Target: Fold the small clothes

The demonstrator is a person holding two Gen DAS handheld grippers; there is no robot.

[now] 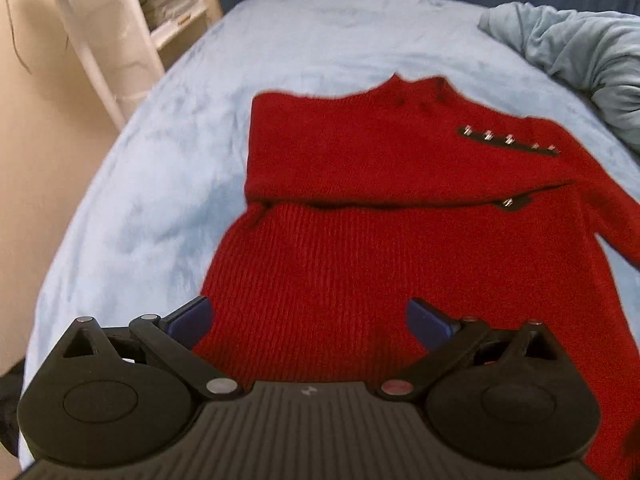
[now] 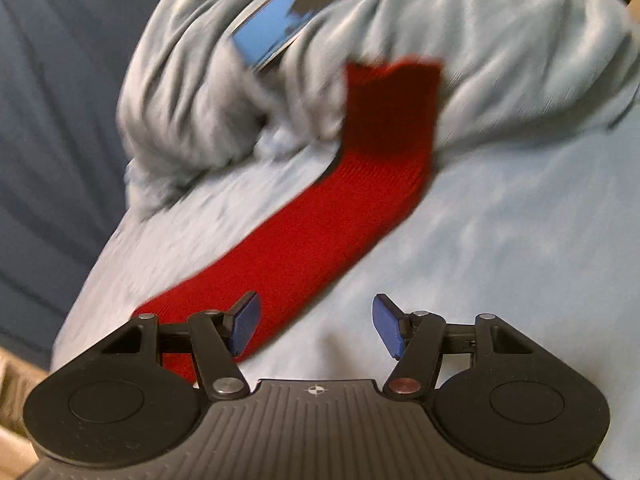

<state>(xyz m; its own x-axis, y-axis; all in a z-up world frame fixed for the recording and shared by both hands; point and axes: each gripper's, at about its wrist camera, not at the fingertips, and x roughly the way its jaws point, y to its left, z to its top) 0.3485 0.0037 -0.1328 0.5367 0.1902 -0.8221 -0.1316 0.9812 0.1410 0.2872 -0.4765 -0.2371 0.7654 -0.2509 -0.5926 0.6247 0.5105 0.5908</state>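
Note:
A red knit sweater (image 1: 384, 208) lies flat on the light blue bed cover (image 1: 168, 184), neck at the far end, one sleeve folded across the chest, metal buttons (image 1: 508, 140) on its right shoulder. My left gripper (image 1: 308, 320) is open and empty, just above the sweater's near hem. In the right wrist view the other red sleeve (image 2: 320, 232) stretches out over the cover, its cuff resting up against a rumpled blanket. My right gripper (image 2: 316, 324) is open and empty, hovering over the near part of that sleeve, left pad (image 2: 244, 328) above the fabric.
A rumpled grey-blue blanket (image 2: 460, 40) is piled at the bed's right side, also showing in the left wrist view (image 1: 580, 60). A blue flat device (image 2: 296, 12) lies on it. A white fan stand (image 1: 92, 32) and shelf (image 1: 172, 0) stand left of the bed. Dark curtain behind.

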